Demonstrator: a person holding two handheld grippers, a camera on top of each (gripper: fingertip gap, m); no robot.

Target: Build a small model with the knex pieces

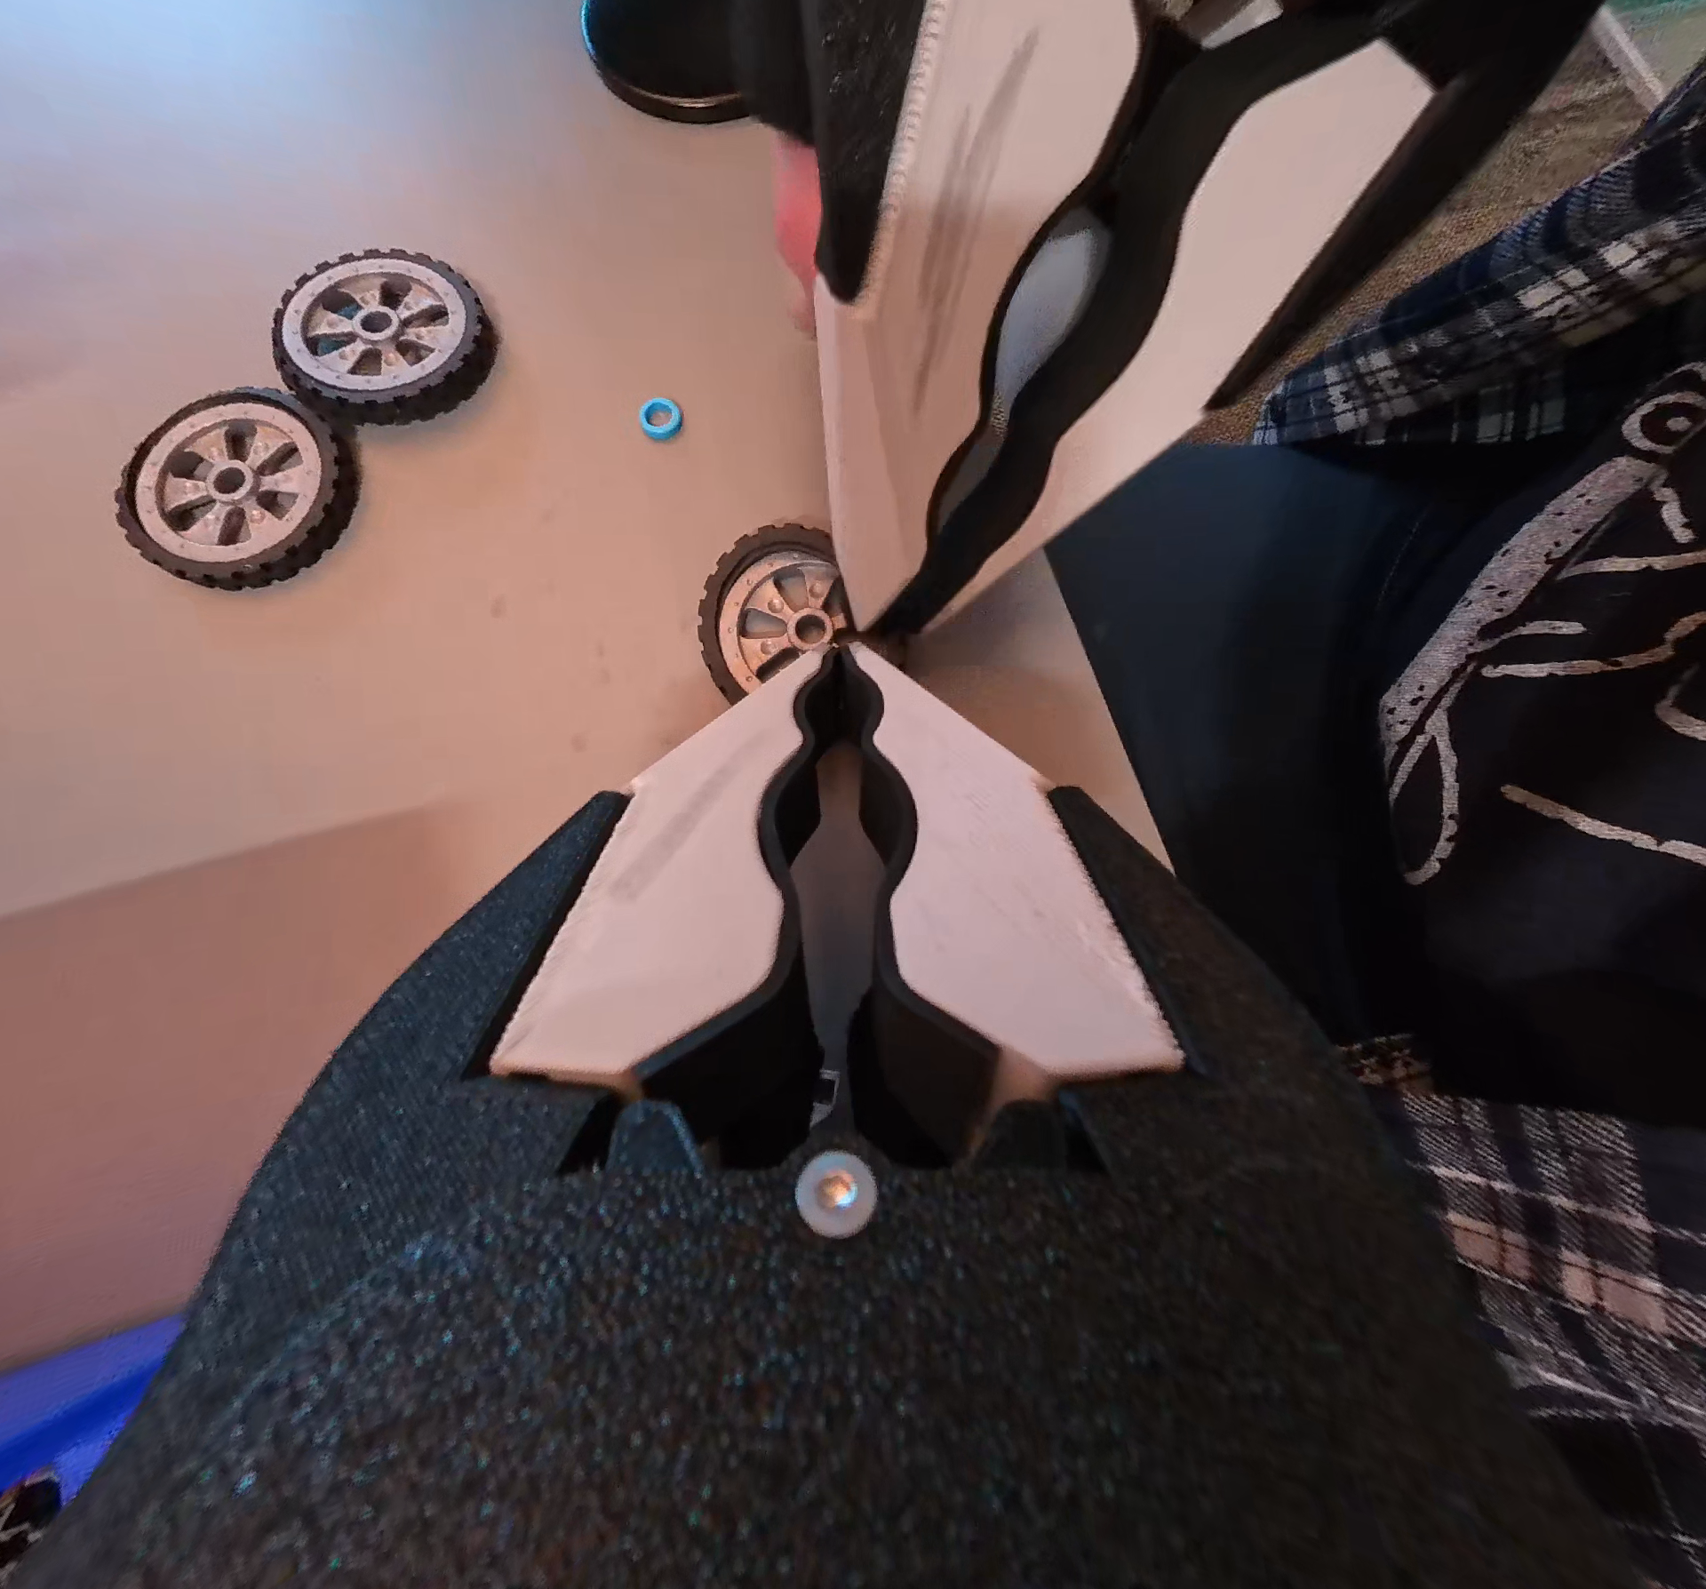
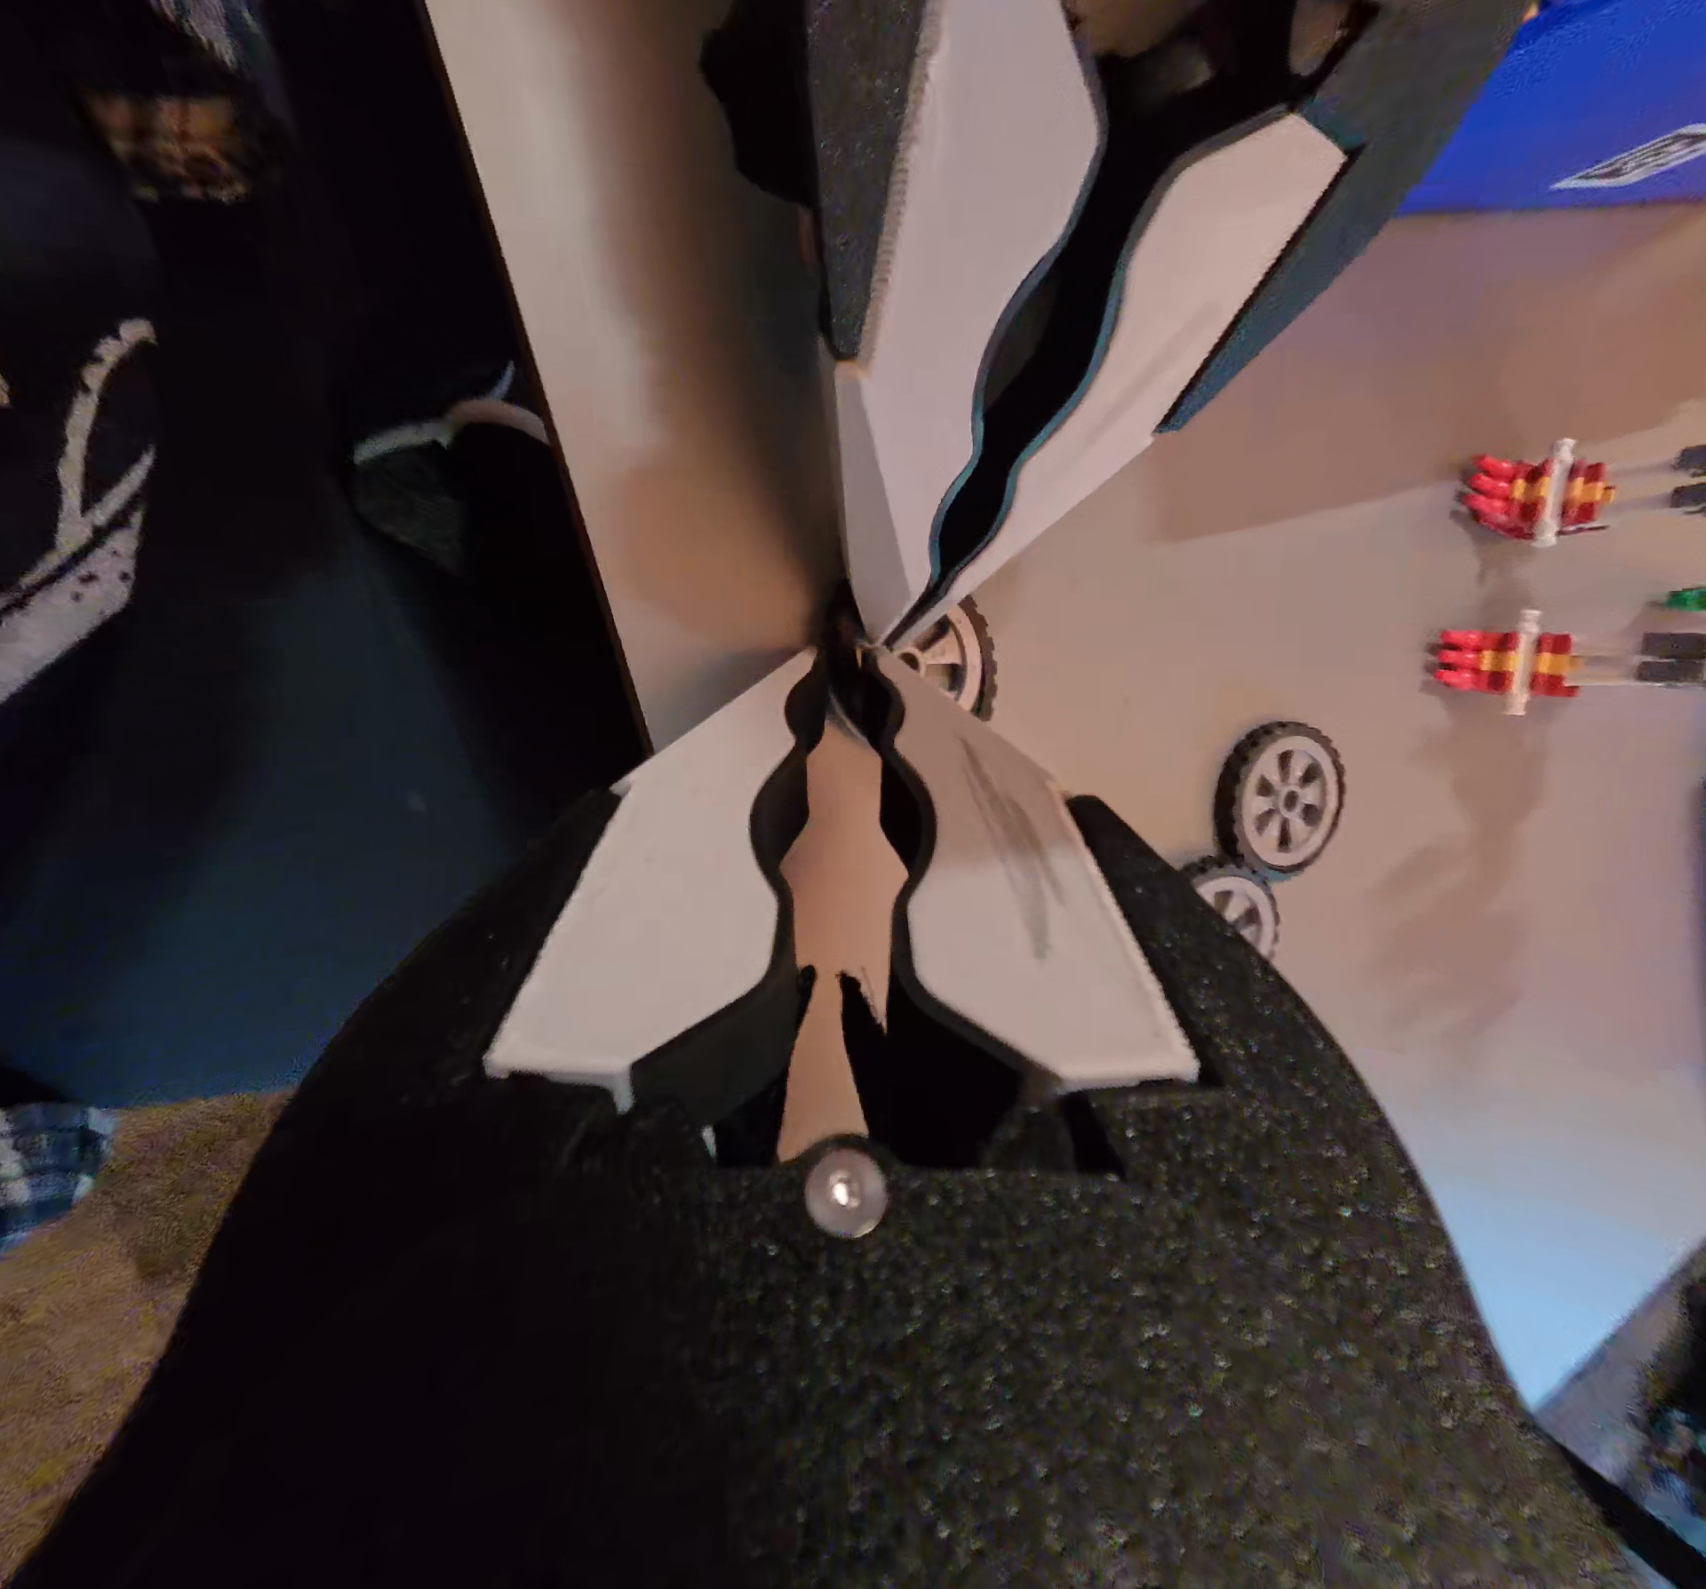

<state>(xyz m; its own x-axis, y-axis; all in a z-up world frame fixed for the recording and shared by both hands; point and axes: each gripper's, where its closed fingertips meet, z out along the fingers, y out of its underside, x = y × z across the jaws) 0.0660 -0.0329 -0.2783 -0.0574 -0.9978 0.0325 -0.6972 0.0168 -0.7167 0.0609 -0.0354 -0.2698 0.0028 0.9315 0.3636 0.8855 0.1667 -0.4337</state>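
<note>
My left gripper point(image 1: 840, 654) and my right gripper point(image 2: 845, 667) meet tip to tip just above a pale table point(image 1: 415, 714), near its edge by the person. Both have their jaws closed at the tips. Whether something small is pinched between them I cannot tell. The right gripper also shows in the left wrist view point(image 1: 872, 621), coming in from above. The left gripper also shows in the right wrist view point(image 2: 877, 635). A grey toy wheel with a black tyre point(image 1: 771, 621) lies flat on the table right under the tips, partly hidden; it also shows in the right wrist view point(image 2: 960, 658).
Two more toy wheels point(image 1: 383, 344) point(image 1: 235, 487) lie touching farther out, with a small blue ring point(image 1: 657, 418) between them and the grippers. A black round container point(image 1: 674, 21) stands beyond. Two red-and-yellow spring parts point(image 2: 1532, 497) point(image 2: 1505, 663) and a blue box point(image 2: 1569, 113) are to the side. The person's legs are past the table edge point(image 2: 554, 437). My left and right fingertips are right by each other.
</note>
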